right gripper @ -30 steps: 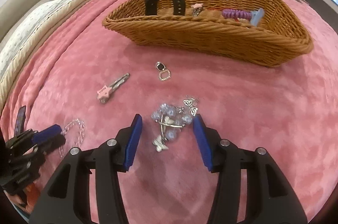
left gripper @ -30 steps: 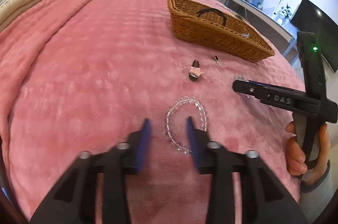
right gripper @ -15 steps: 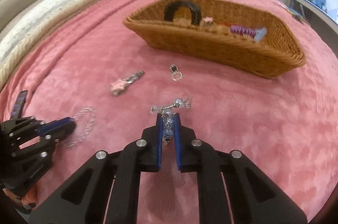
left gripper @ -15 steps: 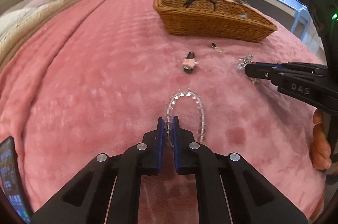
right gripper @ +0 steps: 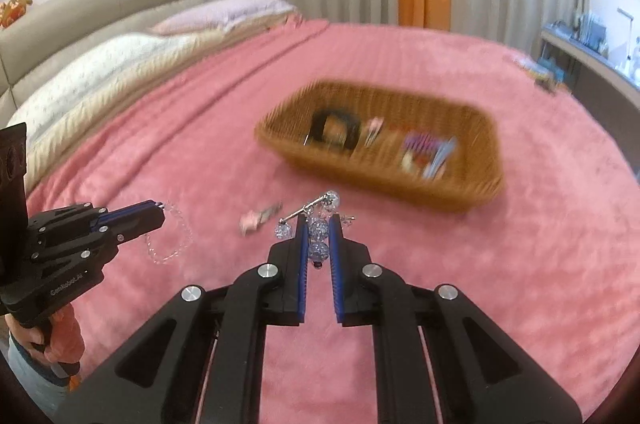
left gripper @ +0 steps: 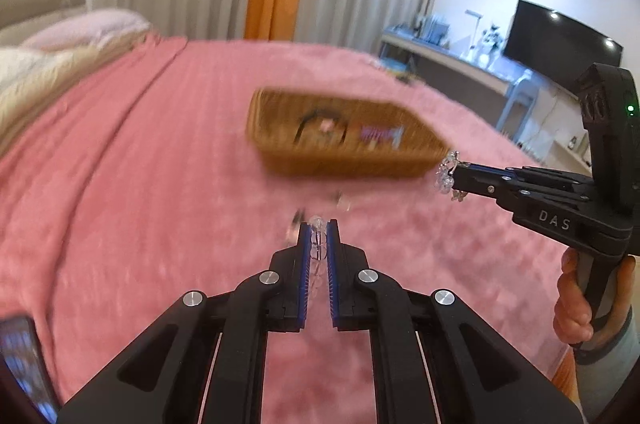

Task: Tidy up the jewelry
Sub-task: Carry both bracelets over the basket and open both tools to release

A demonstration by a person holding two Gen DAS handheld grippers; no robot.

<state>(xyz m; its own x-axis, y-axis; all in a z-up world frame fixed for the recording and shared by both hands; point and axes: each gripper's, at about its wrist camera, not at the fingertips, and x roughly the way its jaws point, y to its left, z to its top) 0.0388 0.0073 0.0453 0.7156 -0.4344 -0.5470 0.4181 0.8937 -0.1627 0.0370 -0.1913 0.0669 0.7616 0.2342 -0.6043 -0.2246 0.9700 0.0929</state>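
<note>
"DAS" reads on the right tongs point(left gripper: 451, 176); "GenRobot.AI" on the left tongs point(right gripper: 162, 210). Left tongs clamped on a clear bead bracelet point(right gripper: 176, 236), right tongs clamped on a crystal charm bracelet point(right gripper: 318, 228), both held above the pink bed point(right gripper: 440, 56). Only the right view shows the pink hair clip point(right gripper: 256, 218); the basket point(right gripper: 380, 180) blurs beyond.

The left tool point(left gripper: 319, 224) and right tool point(right gripper: 319, 220) were matte black plastic, with blue ribbed pads and silver screws. The right one carried white "DAS" lettering and a green light. A grey cuff point(left gripper: 624, 336) showed.
</note>
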